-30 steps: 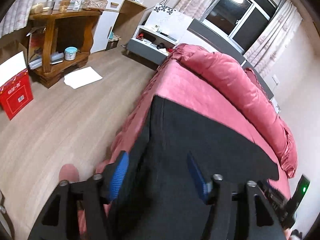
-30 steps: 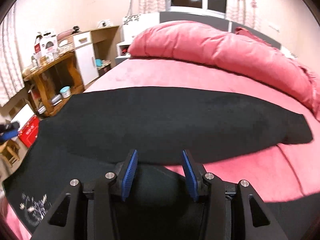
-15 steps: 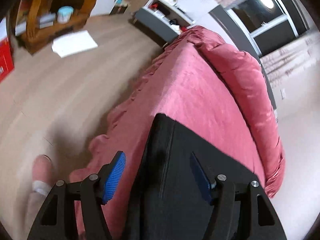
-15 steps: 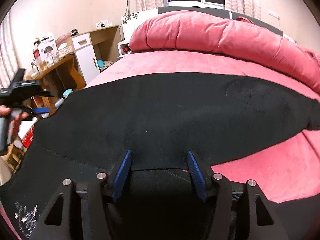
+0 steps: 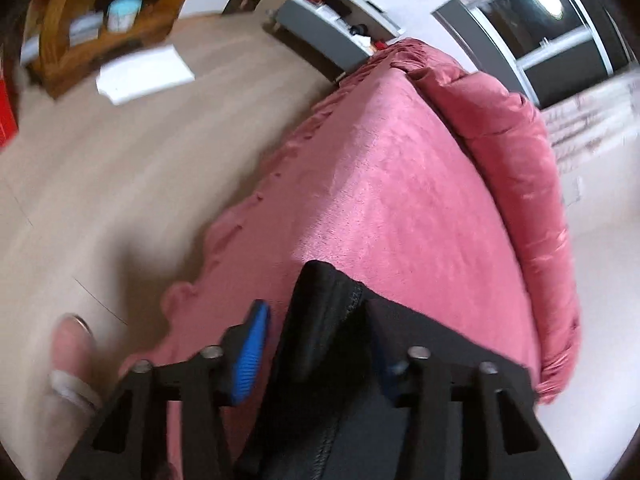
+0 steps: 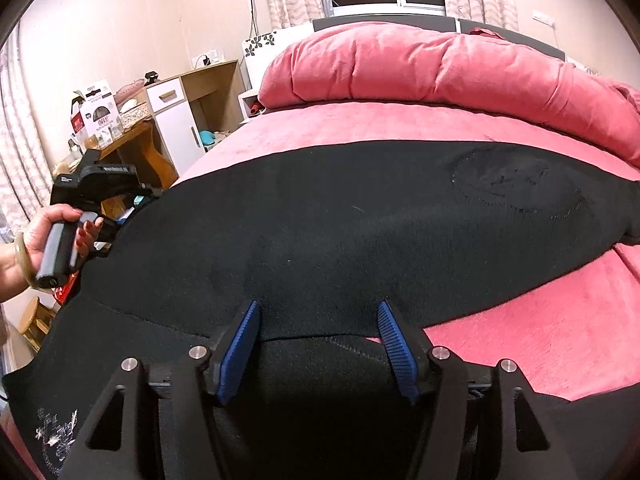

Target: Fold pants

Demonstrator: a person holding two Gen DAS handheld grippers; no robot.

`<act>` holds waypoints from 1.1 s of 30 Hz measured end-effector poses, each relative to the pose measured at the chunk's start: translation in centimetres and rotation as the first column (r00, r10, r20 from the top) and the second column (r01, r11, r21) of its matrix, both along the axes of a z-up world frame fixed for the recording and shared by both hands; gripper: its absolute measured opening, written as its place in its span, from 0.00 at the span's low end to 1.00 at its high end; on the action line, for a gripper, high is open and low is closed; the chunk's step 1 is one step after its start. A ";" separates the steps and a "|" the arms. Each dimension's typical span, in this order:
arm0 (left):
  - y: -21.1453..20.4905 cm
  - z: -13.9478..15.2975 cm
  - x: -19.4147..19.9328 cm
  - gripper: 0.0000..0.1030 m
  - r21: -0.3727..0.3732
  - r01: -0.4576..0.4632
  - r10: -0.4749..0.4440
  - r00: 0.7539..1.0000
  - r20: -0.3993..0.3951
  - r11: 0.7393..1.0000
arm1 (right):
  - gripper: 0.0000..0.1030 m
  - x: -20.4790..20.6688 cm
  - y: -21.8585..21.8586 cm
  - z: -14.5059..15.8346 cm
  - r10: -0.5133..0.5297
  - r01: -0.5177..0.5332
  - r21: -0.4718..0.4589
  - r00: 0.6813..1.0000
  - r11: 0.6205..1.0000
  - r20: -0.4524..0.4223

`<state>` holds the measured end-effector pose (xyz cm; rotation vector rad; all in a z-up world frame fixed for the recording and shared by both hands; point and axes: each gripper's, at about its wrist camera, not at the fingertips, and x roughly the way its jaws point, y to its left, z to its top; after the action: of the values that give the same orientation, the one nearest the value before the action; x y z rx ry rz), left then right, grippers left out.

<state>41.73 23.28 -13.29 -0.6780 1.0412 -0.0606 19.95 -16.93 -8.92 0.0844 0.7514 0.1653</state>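
Black soft-knit pants [image 6: 340, 220] lie spread across pink bed [image 6: 540, 344]. Limp, light, drapes: grip doubled hem edge. Left gripper [image 5: 316, 348] jaws closing around corner fold. Right gripper [image 6: 318, 344] jaws opening, straddling edge, not pinching.

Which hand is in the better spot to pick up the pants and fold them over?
Probably the left. Its gripper is closing with the raised edge of the black pants bunched between its blue pads. The right gripper is over the flat cloth with its jaws apart.
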 end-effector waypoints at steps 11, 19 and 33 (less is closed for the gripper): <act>-0.9 10.3 -10.4 0.06 0.056 0.053 -0.069 0.938 0.339 0.997 | 0.61 0.0 0.4 0.5 -0.019 0.018 -0.042 1.000 0.999 -0.021; -2.9 11.7 -23.7 0.06 -0.027 0.159 -0.133 0.895 0.426 0.987 | 0.61 -3.0 -1.4 3.3 -0.091 0.096 0.065 0.993 0.993 -0.078; -5.0 7.1 -32.8 0.06 -0.088 0.192 -0.152 0.929 0.337 0.978 | 0.81 5.4 -4.3 5.9 -0.112 0.182 0.297 0.965 0.937 -0.237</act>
<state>8.93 18.29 -6.18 -0.6562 0.7753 -0.3805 25.34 -21.25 -3.04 0.4714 0.9281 0.1335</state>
